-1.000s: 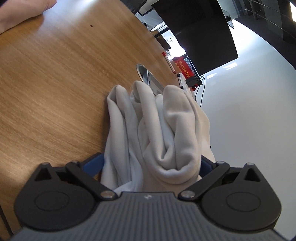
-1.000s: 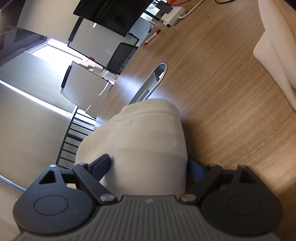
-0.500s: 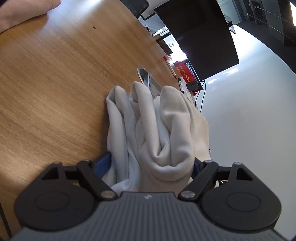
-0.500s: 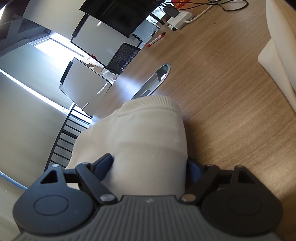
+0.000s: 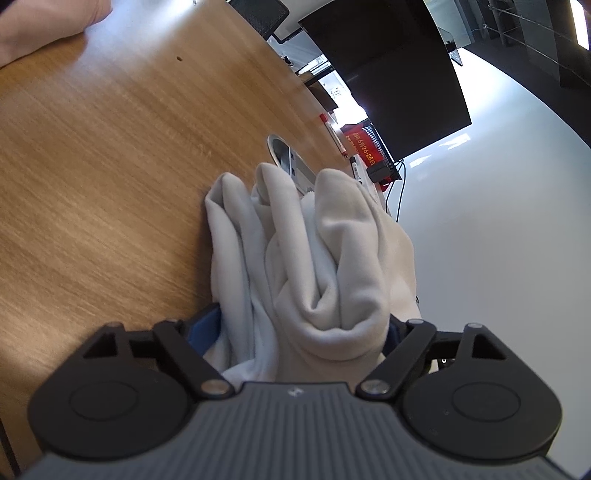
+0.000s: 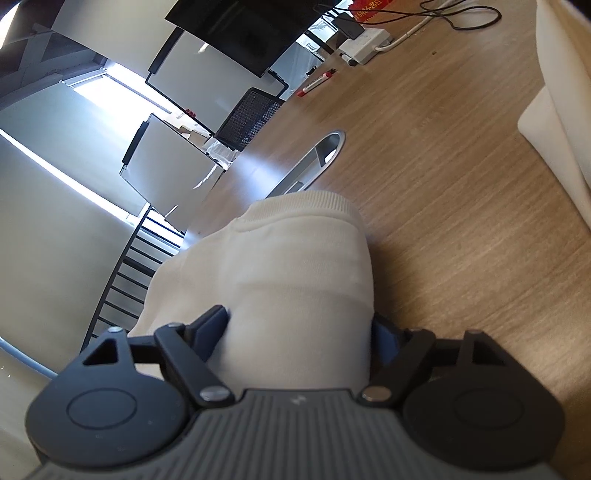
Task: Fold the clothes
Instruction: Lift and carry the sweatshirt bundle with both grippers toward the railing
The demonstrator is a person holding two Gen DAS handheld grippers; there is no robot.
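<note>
A bunched white garment [image 5: 314, 258] rises in folds over the wooden table [image 5: 92, 184]. My left gripper [image 5: 299, 328] has that bundle between its blue pads, which touch it on both sides while the jaws are closing. In the right wrist view a cream ribbed-edged part of the garment [image 6: 295, 258] fills my right gripper [image 6: 299, 328]. Its jaws are closing too, and the left pad dents the cloth. More cream cloth [image 6: 561, 110] lies at the right edge of the table [image 6: 443, 184].
An oval metal cable port [image 5: 284, 155] [image 6: 317, 155] is set in the tabletop just beyond the cloth. Further off lie a red marker [image 6: 316, 84], a white power strip with cables [image 6: 365, 46] and a black screen [image 5: 388, 66]. A person's hand [image 5: 44, 26] rests at the far left.
Both grippers' fingers have come inward against the cloth, the left more than the right. The bundle between the left fingers is squeezed narrower. Neither hand has shifted noticeably.
</note>
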